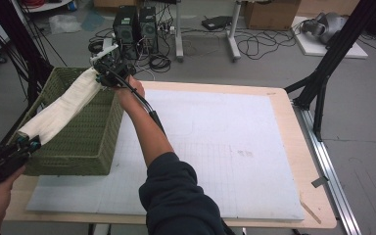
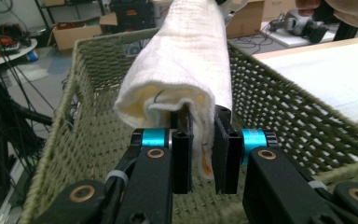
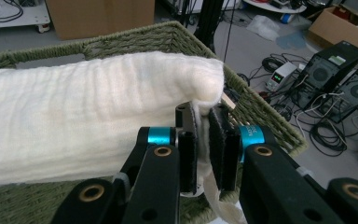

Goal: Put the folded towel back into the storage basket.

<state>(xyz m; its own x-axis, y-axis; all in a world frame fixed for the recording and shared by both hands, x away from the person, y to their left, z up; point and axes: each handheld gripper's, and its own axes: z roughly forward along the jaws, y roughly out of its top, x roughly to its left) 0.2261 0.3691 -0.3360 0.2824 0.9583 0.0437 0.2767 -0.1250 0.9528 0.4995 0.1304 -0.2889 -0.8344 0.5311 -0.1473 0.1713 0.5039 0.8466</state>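
**Rolled towel held over a woven basket by two hand-held tools**

At the left, the left tool is clenched on the near end of a cream towel, folded into a long roll. In the left gripper view, the towel's layered edge sits pinched between that tool's black jaws, and the roll runs straight ahead of the tool, away from it, above the open green woven basket.

Moving right, the towel spans the air over the basket, which stands at the left edge of the tabletop. The roll rises toward its far end, where the right tool grips it. In the right gripper view, a thin fold of cloth is clamped between that tool's jaws, and the bulk of the towel lies just above and to one side of them, with the basket rim beyond.

The step in hand appears to be placing the towel into the basket. The next move likely calls for lowering both tools together until the roll rests inside the walls, then releasing both ends.
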